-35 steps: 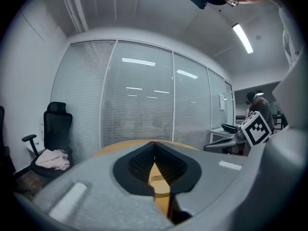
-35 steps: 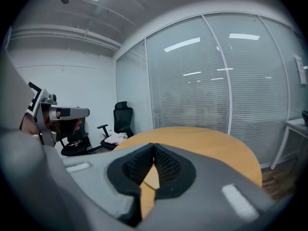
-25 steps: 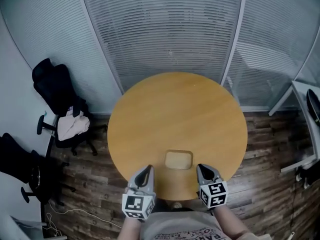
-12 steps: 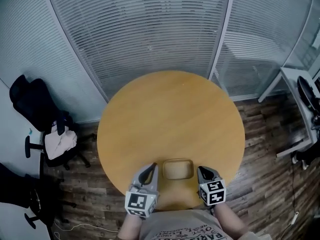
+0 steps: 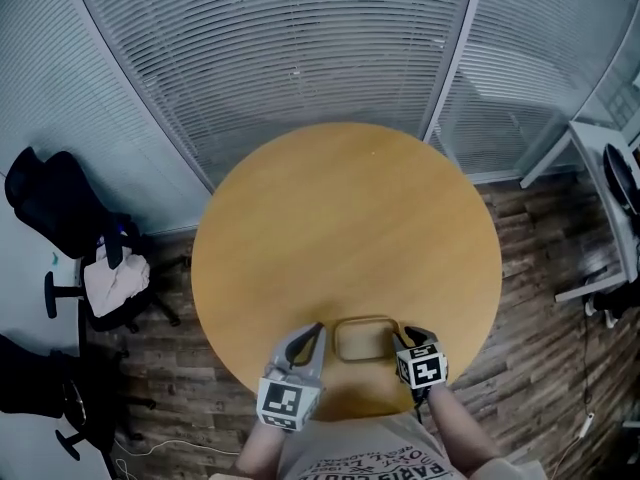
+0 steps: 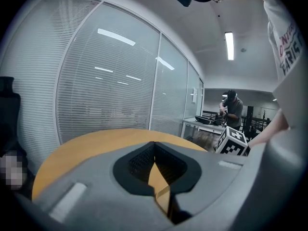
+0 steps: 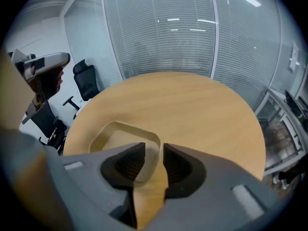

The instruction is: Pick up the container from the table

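A shallow tan container (image 5: 365, 338) with rounded corners sits near the front edge of the round wooden table (image 5: 345, 228). My right gripper (image 5: 411, 335) points steeply down at the container's right side. In the right gripper view its jaws (image 7: 154, 153) have just been opening and stand apart, astride the container's right rim (image 7: 155, 143) without pressing on it. My left gripper (image 5: 308, 339) lies low just left of the container, nearly level. Its tips (image 6: 154, 144) meet in a closed point with nothing held, and the right gripper's marker cube (image 6: 234, 142) shows beyond.
Glass walls with blinds (image 5: 300, 48) curve behind the table. Black office chairs (image 5: 60, 203) stand on the wooden floor at the left, a white desk (image 5: 610, 158) at the right. A person (image 6: 233, 110) works at a far desk. The table's edge lies just below both grippers.
Both grippers have come forward and down to flank the container. The right gripper has tipped downward and its jaws have gone from shut to open over the right rim.
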